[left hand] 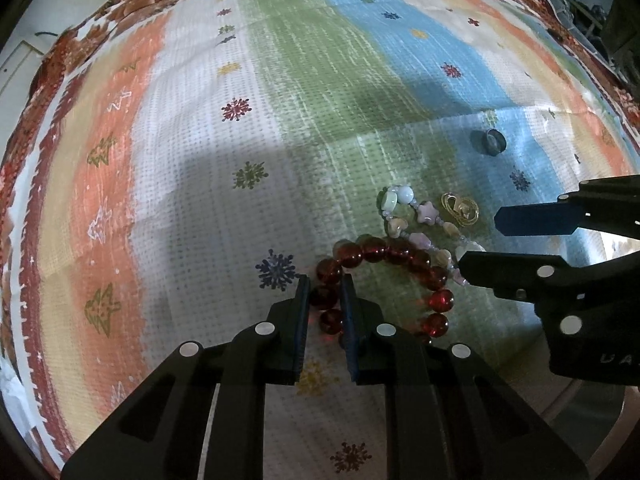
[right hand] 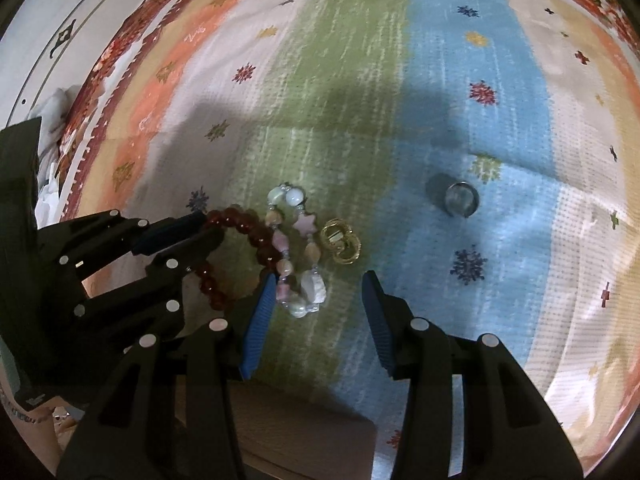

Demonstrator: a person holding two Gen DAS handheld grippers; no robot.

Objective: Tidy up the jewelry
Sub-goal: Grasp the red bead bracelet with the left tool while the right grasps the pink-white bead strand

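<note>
A red bead bracelet (left hand: 384, 252) lies on the striped cloth (left hand: 192, 184). My left gripper (left hand: 325, 285) is shut on the red bracelet's left side; it also shows in the right wrist view (right hand: 208, 224). A pastel bead bracelet (left hand: 420, 220) with star beads overlaps the red one (right hand: 248, 232). Gold earrings (left hand: 460, 208) lie just right of it. A silver ring (left hand: 493, 142) sits farther right on the blue stripe. My right gripper (right hand: 320, 284) is open, its jaws straddling the near end of the pastel bracelet (right hand: 298, 264); the earrings (right hand: 340, 244) and ring (right hand: 462, 199) lie beyond.
The cloth has a red floral border (left hand: 56, 80) around its edges. A white surface (right hand: 60, 20) shows past the cloth at far left. A brown board edge (right hand: 300, 432) lies under my right gripper.
</note>
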